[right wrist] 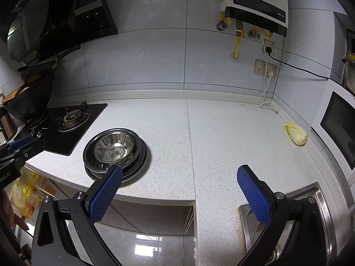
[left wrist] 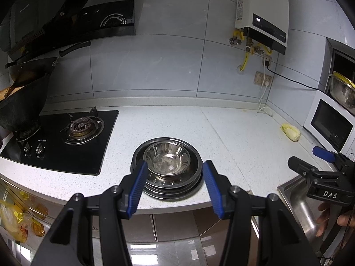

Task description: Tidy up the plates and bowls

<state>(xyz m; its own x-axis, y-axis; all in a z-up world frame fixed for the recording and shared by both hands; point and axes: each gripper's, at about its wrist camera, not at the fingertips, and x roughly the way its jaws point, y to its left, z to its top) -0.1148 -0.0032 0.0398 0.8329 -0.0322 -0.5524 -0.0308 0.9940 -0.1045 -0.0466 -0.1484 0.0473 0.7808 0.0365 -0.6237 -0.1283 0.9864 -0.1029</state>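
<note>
**Inspector:** Left wrist view: speckled white stone countertop carries one stack of round stainless-steel plates near its front edge, one shiny steel bowl nested on top.

**Clerk:** Claws?

**Inspector:** Left gripper spread, empty, straddling the stack. Right gripper spread, empty, well apart.

**Clerk:** Risk?

**Inspector:** Slick rims; a shallow pinch could slip. Plates: roughly three, count uncertain.

Left gripper hangs level, blue pads spread wide, nothing held; right gripper spread wider, empty; bare fingers show behind it.
</note>
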